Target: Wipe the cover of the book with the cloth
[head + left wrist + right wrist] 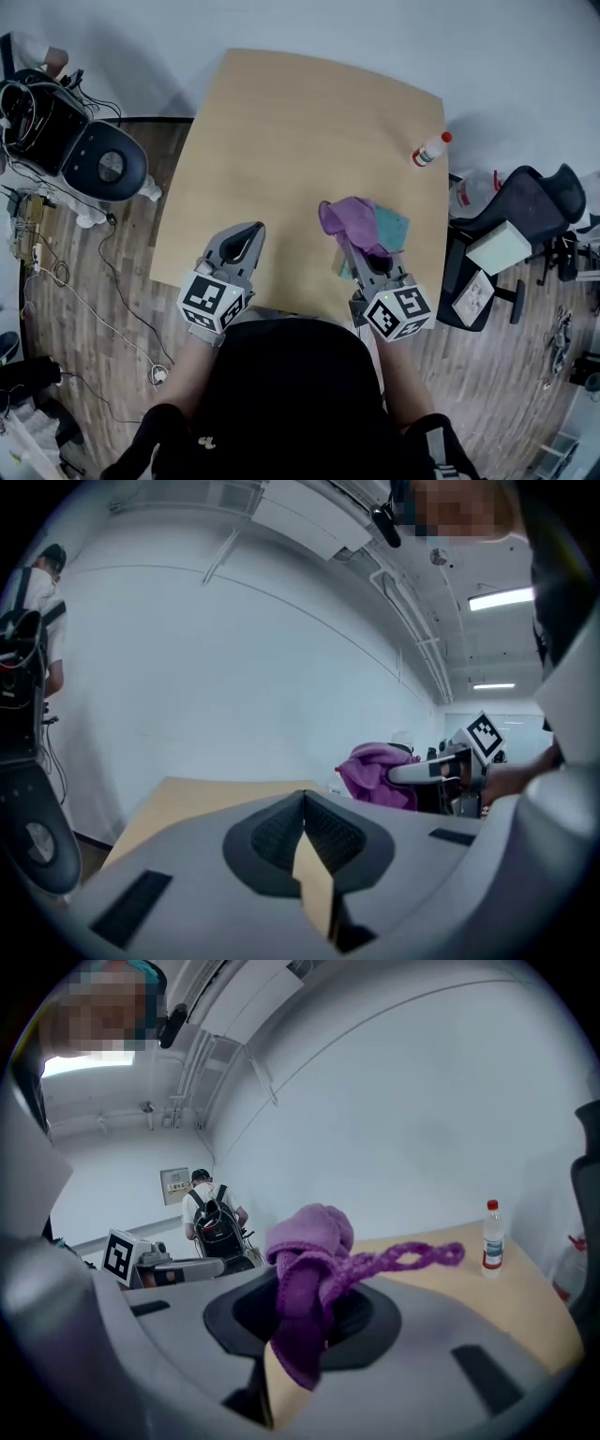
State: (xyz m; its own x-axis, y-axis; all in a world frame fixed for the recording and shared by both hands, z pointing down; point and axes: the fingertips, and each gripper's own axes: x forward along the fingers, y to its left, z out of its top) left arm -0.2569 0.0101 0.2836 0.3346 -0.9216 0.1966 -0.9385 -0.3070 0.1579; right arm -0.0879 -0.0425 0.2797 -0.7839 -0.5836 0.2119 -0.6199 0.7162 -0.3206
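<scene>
My right gripper (pixel 351 242) is shut on a purple cloth (pixel 349 217), which bunches up over its jaws near the table's front right. In the right gripper view the cloth (pixel 309 1260) hangs out of the closed jaws (pixel 295 1309), one twisted end trailing right. Beside and partly under the cloth lies a teal book (pixel 393 228), flat on the wooden table (pixel 281 131). My left gripper (pixel 255 227) hovers to the left of the book, shut with nothing in it; in its own view the jaws (pixel 305 801) meet, and the cloth (pixel 375 771) shows off to the right.
A clear plastic bottle with a red cap (pixel 431 150) lies near the table's right edge and shows standing (pixel 492 1237) in the right gripper view. An office chair with boxes (pixel 511 239) is to the right, and equipment with cables (pixel 66 141) to the left.
</scene>
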